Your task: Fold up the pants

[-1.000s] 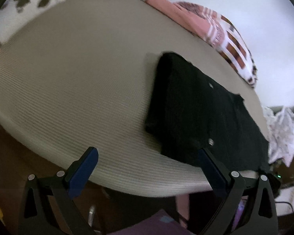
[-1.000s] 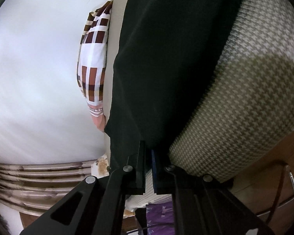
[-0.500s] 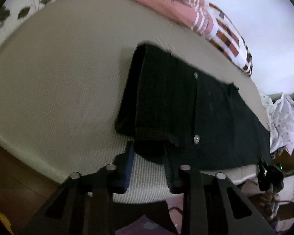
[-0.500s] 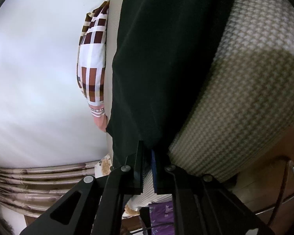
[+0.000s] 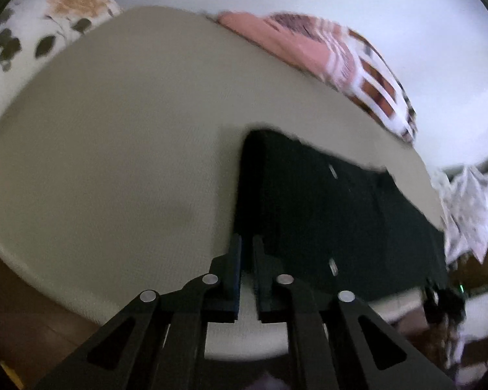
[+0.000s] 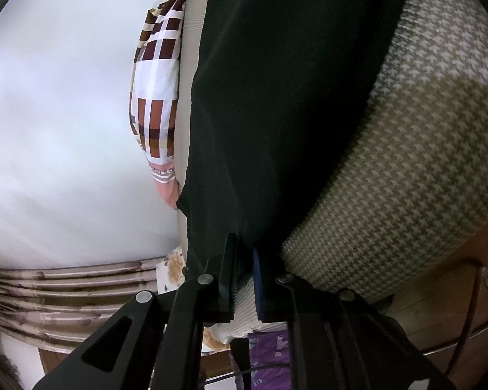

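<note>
Black pants (image 5: 325, 214) lie flat on a beige woven surface (image 5: 120, 149), with small metal buttons showing. My left gripper (image 5: 246, 243) is shut on the near left corner of the pants at the surface's front edge. In the right wrist view the same pants (image 6: 276, 97) stretch away from me, and my right gripper (image 6: 244, 253) is shut on their near edge. The cloth between each pair of fingertips is mostly hidden by the fingers.
A pink and brown checked cloth (image 5: 348, 65) lies along the far edge by the white wall, and also shows in the right wrist view (image 6: 156, 91). A floral cloth (image 5: 48, 16) sits far left. A white patterned cloth (image 5: 465, 211) hangs at the right. Brown floor lies below.
My left gripper went from wide open to shut on the pants' near left corner. My right gripper stayed shut on the pants and hardly moved.
</note>
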Demonstrator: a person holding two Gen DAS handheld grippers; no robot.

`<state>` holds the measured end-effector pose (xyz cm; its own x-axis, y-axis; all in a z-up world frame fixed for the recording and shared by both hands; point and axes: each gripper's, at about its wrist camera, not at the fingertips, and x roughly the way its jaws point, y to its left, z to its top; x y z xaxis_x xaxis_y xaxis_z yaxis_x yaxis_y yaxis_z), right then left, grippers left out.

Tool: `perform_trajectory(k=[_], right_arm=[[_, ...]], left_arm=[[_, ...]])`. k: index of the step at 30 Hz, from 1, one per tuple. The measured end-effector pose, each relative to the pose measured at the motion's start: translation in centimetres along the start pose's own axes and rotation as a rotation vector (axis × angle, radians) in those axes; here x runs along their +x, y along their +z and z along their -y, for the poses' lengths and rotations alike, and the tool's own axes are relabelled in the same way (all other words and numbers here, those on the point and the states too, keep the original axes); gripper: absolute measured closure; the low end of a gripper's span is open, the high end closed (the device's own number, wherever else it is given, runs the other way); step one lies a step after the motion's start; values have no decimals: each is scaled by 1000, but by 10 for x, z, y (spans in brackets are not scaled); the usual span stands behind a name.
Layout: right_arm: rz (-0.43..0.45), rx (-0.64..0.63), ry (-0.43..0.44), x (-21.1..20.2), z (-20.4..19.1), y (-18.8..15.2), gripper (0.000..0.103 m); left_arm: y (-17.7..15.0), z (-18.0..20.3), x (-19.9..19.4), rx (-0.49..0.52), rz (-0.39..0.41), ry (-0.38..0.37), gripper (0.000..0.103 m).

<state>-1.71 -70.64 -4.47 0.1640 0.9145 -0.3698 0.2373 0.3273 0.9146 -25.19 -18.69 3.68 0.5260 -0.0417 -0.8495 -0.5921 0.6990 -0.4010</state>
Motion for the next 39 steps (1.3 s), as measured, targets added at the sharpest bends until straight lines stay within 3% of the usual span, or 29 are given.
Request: perform_trajectory(k=[1,2,4,7,10,11,12,16,22,24,27,29,33,35,37,39], right_arm=[[-2,0,2,0,0,0,94],[-3,1,1,0,0,1,95],[-3,9,2,0,2,1,96],[-3,13,8,0,3,2,96],[-6,18,8,0,3,2,96],[-7,20,9,0,4,2,96],[-8,23,10,0,4,2,96],[-4,25,6,0,3,2,96],[-14,19,9,1,3,1,94],[-14,12,7,2,2,1,94],[-17,17,12,2,3,3,94],[-20,15,14,1,3,4,94],[-26,16,15,1,3,4,93],[-45,21,32,0,2,5,84],[-73,10,36,-2,-4,0,65],[-111,-25,40,-3,-18,-10,64]], left_arm=[[-6,5,4,-8,-34,-11,80],[-13,7,10,-18,-81,-29,62],[-22,11,20,-39,-142,-57,43],[-26,13,32,-88,-166,-139,43],[-25,9,41,-170,-140,-220,45],[-25,10,44,-180,-141,-215,70],[-26,12,46,-173,-147,-200,80],[-17,37,32,-77,-81,-117,88],[21,67,0,63,65,-57,89],[20,62,8,71,51,-34,89],[1,33,46,8,-51,-13,88],[-10,23,48,-17,-15,-53,87],[-15,28,47,-5,10,-32,87],[-15,27,47,-6,10,-42,84],[-15,24,46,-18,12,-59,84],[-15,22,45,-24,17,-70,83]])
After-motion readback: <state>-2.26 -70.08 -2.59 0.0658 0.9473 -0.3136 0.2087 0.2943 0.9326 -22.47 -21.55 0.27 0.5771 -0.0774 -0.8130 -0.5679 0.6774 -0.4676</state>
